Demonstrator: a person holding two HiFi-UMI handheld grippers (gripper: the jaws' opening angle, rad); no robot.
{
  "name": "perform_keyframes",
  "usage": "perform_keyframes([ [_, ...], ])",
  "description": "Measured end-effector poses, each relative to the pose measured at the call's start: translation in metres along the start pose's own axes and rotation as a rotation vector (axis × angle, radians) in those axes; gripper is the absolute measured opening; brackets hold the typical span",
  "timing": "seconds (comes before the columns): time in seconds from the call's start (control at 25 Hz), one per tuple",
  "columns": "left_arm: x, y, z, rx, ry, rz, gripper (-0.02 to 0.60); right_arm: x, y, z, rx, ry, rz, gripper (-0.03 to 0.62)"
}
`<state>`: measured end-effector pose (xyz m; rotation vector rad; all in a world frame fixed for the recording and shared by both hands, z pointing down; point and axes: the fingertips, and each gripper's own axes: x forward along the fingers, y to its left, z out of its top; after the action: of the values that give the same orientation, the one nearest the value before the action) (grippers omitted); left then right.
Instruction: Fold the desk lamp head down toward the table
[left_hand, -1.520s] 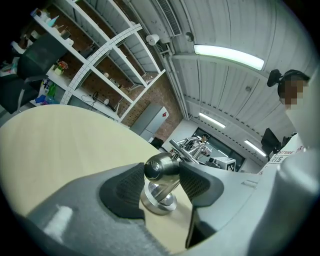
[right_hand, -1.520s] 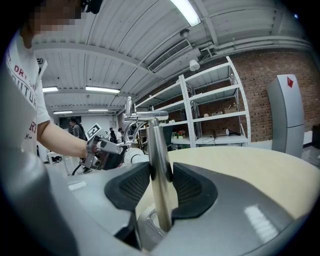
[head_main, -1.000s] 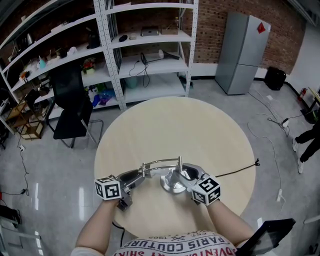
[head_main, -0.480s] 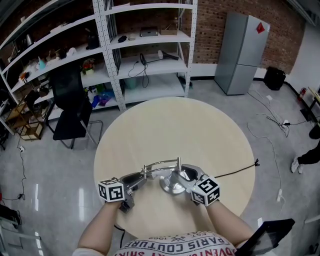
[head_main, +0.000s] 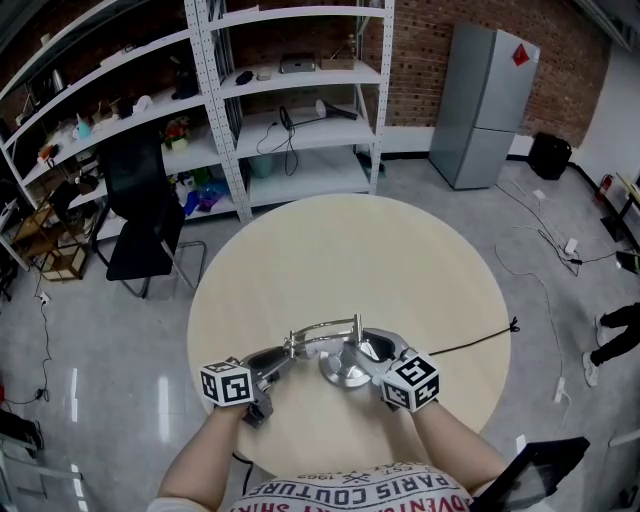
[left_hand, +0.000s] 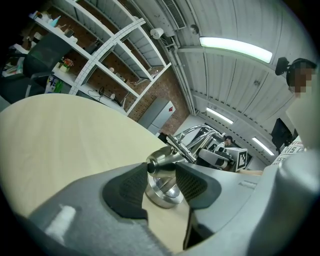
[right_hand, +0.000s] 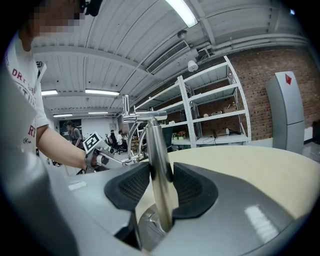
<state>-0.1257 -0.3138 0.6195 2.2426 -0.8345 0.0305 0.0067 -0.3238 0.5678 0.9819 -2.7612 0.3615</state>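
A silver desk lamp stands near the front edge of the round table (head_main: 350, 250), with its base (head_main: 343, 374) between my two grippers and its thin arms (head_main: 325, 325) folded over it. My left gripper (head_main: 285, 352) reaches in from the left. In the left gripper view its jaws have just been closing, and the cone-shaped lamp head (left_hand: 162, 159) now fills the gap between the pads (left_hand: 131, 186), just above the base (left_hand: 162, 194). My right gripper (right_hand: 161, 182) is shut on the lamp's upright post (right_hand: 156, 150).
The lamp's black cable (head_main: 470, 345) runs off the table's right edge. Metal shelves (head_main: 290, 100), a black chair (head_main: 140, 210) and a grey fridge (head_main: 485, 105) stand beyond the table. A dark flat object (head_main: 530, 470) lies at the lower right.
My left gripper has shifted slightly right, toward the lamp. The right gripper and lamp base have stayed in place. A person at the right edge of the room has moved.
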Motion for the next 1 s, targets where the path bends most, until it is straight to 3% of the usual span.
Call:
perform_keyframes([
  [0.24, 0.000, 0.000, -0.001, 0.002, 0.003, 0.011, 0.164, 0.002, 0.002, 0.001, 0.003, 0.001, -0.005, 0.143],
  [0.76, -0.007, -0.005, -0.006, 0.134, 0.054, 0.072, 0.163, -0.007, 0.002, 0.002, 0.005, 0.062, -0.002, 0.141],
  [0.84, -0.011, -0.010, -0.007, 0.151, 0.050, 0.082, 0.161, -0.020, 0.005, 0.003, 0.011, 0.059, 0.000, 0.131],
  [1.0, -0.020, -0.036, -0.011, 0.204, 0.047, 0.075, 0.161, -0.048, 0.026, 0.002, -0.001, 0.065, 0.034, 0.050],
])
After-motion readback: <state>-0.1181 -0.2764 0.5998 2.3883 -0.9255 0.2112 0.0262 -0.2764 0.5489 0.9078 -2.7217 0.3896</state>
